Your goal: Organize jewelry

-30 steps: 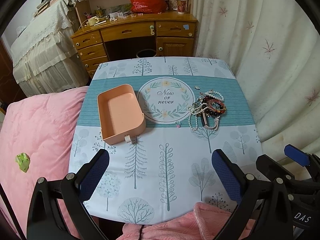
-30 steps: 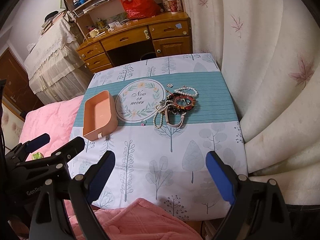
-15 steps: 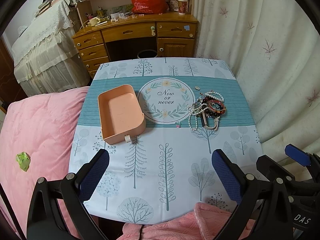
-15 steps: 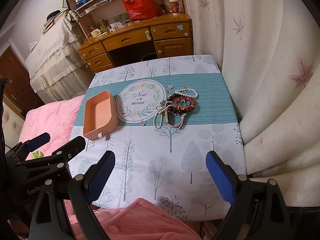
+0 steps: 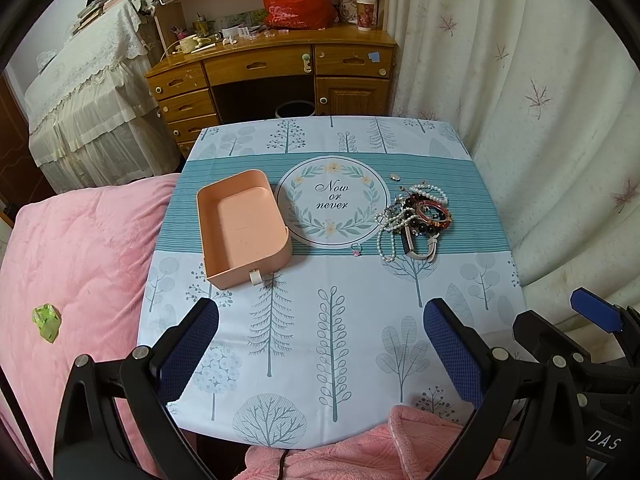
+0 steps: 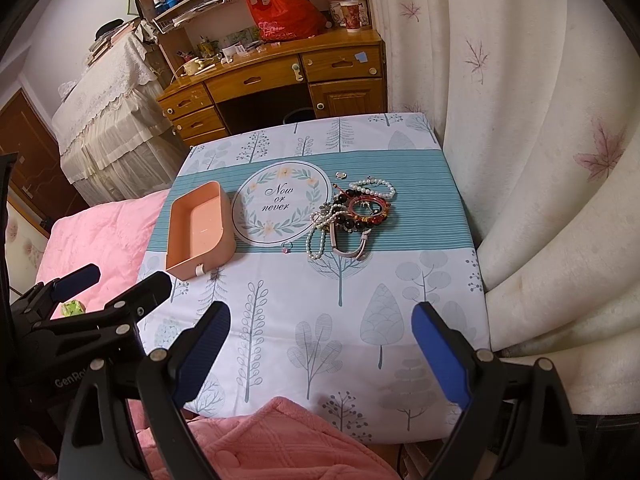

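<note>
A heap of jewelry (image 5: pixel 416 216) (image 6: pixel 352 216) lies on the teal stripe at the right of the table: pearl strings, dark bead bracelets, a red bangle, a white strap. A small ring (image 5: pixel 356 250) (image 6: pixel 287 247) lies apart, near the printed circle. An empty peach tray (image 5: pixel 240 228) (image 6: pixel 198 228) stands at the left. My left gripper (image 5: pixel 320 328) and right gripper (image 6: pixel 320 324) both hover open over the table's near edge, well short of the jewelry, with nothing between their fingers.
A tree-print tablecloth (image 5: pixel 332 320) covers the small table. Pink bedding (image 5: pixel 76 264) lies left and in front. Cream curtains (image 5: pixel 540 80) hang close on the right. A wooden desk (image 5: pixel 272 68) with a red bag (image 5: pixel 296 0) stands behind. A small pendant (image 5: pixel 395 177) lies beyond the heap.
</note>
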A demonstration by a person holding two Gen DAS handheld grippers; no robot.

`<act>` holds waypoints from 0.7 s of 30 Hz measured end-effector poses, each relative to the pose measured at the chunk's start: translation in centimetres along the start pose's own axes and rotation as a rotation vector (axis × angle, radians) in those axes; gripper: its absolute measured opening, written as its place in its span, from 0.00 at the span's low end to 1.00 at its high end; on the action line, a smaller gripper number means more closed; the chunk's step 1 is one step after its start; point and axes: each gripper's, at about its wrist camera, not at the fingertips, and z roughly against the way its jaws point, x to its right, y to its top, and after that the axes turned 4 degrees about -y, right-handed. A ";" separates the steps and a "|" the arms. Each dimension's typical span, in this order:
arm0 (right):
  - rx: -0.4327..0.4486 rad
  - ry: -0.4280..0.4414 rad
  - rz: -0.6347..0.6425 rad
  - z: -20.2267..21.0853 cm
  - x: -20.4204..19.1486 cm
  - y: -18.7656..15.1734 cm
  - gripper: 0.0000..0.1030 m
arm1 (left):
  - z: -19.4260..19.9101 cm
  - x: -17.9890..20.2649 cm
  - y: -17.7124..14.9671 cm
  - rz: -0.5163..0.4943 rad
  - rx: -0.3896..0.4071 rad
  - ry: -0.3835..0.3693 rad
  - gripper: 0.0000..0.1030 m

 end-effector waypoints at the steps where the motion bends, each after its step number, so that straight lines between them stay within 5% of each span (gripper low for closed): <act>1: 0.000 0.000 0.000 0.0 0.0 0.0 0.90 | 0.0 0.0 0.0 0.000 0.000 0.001 0.98; 21: -0.019 -0.011 -0.013 0.0 -1.1 -0.6 0.90 | -0.2 -1.2 -0.5 -0.001 -0.024 -0.030 0.98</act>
